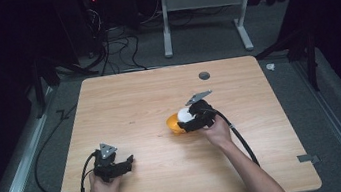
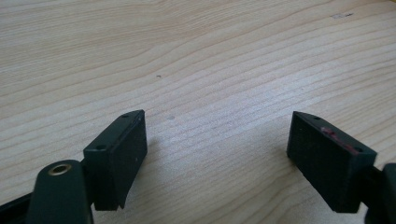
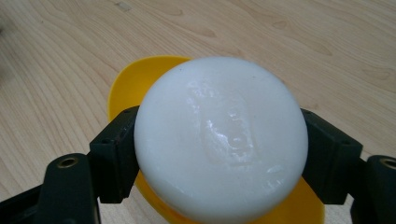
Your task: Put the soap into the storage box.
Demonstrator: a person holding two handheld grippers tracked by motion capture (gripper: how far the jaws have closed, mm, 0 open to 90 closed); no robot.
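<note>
**White puck held right over the yellow dish**

Starting at the left, our left gripper (image 1: 128,163) sits low near the near-left corner of the desk (image 1: 124,102), with the hand (image 1: 103,188) behind it. Its jaws stand wide apart with nothing between them; in the left gripper view we see only bare wood grain between the two black pads (image 2: 122,149). It is well apart from the work and we judge it has no part in the coming move.

Moving right, toward the middle of the desk, our right gripper (image 1: 183,120) has its jaws clamped on a white round puck (image 3: 220,140), which looks like a bar of soap with a faint stamped mark on its top face. The pads press on its two opposite sides, so the flat face looks up at the camera. Its outline is close to round, so we can name no long axis.

The relation that counts is puck to dish. A yellow dish (image 3: 140,74) lies on the desk directly beneath and just beyond the puck, its rim showing on the far-left side and again under the near edge. From the high view the yellow dish (image 1: 173,124) peeks out at the left of the jaws. We cannot tell whether the puck touches the dish or hangs just above it

We judge the move to be straight down, then release
</note>
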